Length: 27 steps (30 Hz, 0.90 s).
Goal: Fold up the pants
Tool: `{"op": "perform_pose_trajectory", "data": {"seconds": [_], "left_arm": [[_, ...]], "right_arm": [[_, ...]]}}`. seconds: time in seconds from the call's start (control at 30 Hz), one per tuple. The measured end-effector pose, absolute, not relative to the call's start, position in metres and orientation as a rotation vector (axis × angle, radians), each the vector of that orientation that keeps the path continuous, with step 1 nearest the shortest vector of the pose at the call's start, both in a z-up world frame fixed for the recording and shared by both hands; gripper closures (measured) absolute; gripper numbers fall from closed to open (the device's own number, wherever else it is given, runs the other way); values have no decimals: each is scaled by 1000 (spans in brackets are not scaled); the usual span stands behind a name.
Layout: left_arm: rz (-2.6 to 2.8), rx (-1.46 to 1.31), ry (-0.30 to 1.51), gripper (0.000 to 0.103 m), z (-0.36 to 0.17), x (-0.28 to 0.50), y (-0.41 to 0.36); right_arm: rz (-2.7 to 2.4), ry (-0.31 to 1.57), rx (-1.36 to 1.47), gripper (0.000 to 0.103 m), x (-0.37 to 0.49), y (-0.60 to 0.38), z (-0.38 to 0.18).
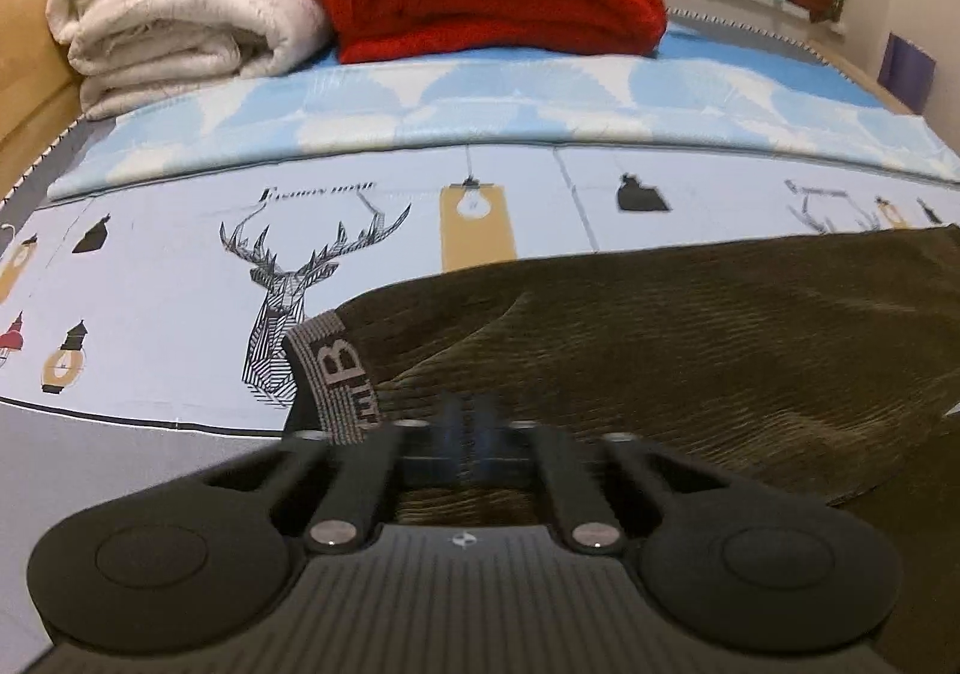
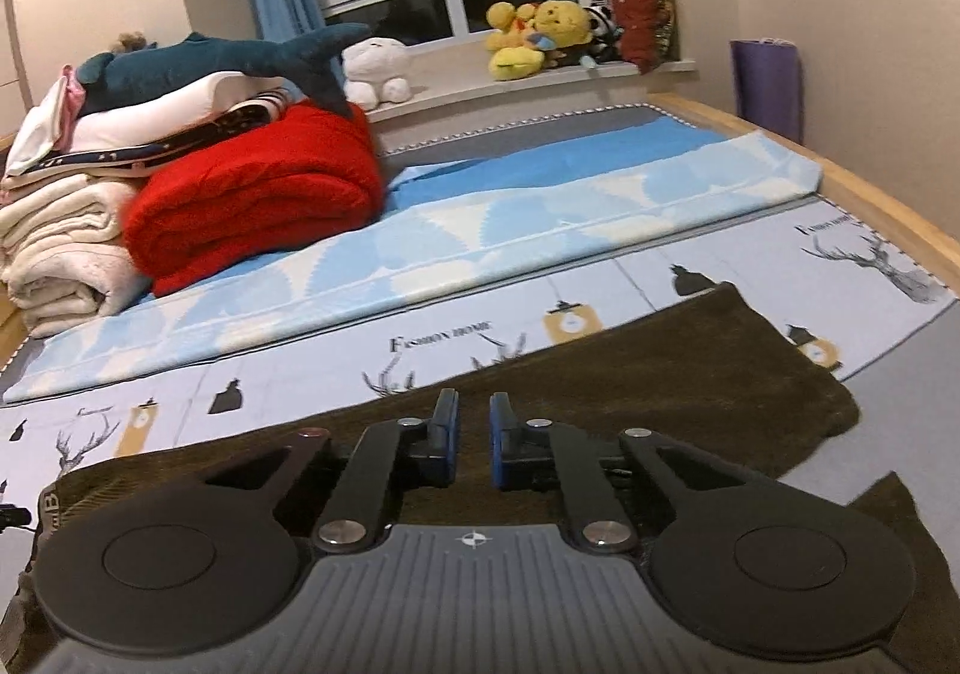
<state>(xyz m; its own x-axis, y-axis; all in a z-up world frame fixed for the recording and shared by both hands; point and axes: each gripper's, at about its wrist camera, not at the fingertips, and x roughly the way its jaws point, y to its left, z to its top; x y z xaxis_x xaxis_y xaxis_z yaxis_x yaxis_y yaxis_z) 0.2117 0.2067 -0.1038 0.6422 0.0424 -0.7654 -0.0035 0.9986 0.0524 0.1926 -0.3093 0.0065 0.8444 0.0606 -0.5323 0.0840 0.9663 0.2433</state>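
Note:
Olive-brown corduroy pants lie across the printed bed sheet, with the grey waistband and its letter B at their left end. My left gripper is shut, its blurred blue tips pressed together on the cloth just right of the waistband. In the right wrist view the pants stretch from the waistband at the far left to a leg end at the right. My right gripper sits low on the middle of the pants, its blue pads nearly together with brown cloth in the narrow gap.
A red folded blanket and cream blankets are stacked at the back left, with a shark plush on top. A blue-and-white cover lies behind the pants. Plush toys line the windowsill. The wooden bed frame runs along the right.

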Motion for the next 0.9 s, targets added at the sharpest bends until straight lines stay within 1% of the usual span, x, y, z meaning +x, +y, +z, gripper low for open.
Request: {"op": "perform_pose_trajectory", "data": {"seconds": [0.1,0.2,0.5,0.57,0.63,0.7,0.9], "left_arm": [[19,99,842,103,-110,221,208],[31,91,826,103,-116,236,212],[25,118,793,101,-141,301,202],[30,123,798,90,-149,315,198],[63,128,800,43,-158,330,196],[75,126,775,29,-163,339,195],[3,67,845,28,-183,365,193]], "right_arm": [[17,568,249,93,198,-302,10],[41,581,238,92,202,-299,9],[41,630,212,92,206,-314,-2],[21,641,209,92,206,-323,-6],[1,656,211,92,206,-332,-10],[-20,675,214,92,206,-339,-15],[-48,704,195,92,206,-348,-25]]}}
